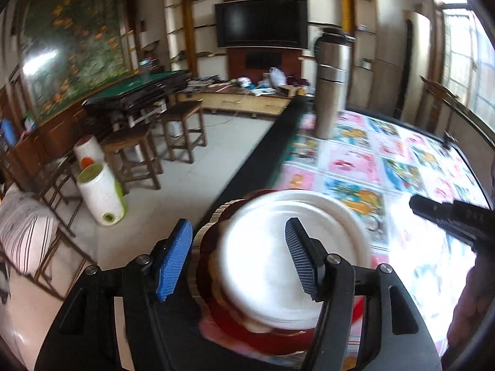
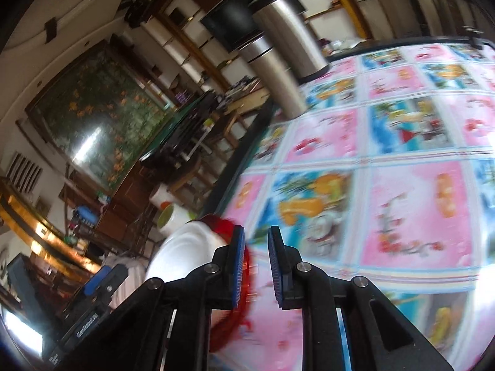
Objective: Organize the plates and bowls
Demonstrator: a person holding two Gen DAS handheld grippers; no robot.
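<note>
Hovering with left gripper (image 1: 238, 259) spread wide over white plate (image 1: 278, 256), grasping nothing; plate sitting on red plate (image 1: 247, 337) at table's (image 1: 256, 157) near-left edge, at 6 o'clock in the left view. Holding right gripper (image 2: 256, 266) nearly closed and empty at 3 o'clock of the plates, above tablecloth (image 2: 411, 204). Standing upright at 12 o'clock, steel flask (image 1: 332, 83)
</note>
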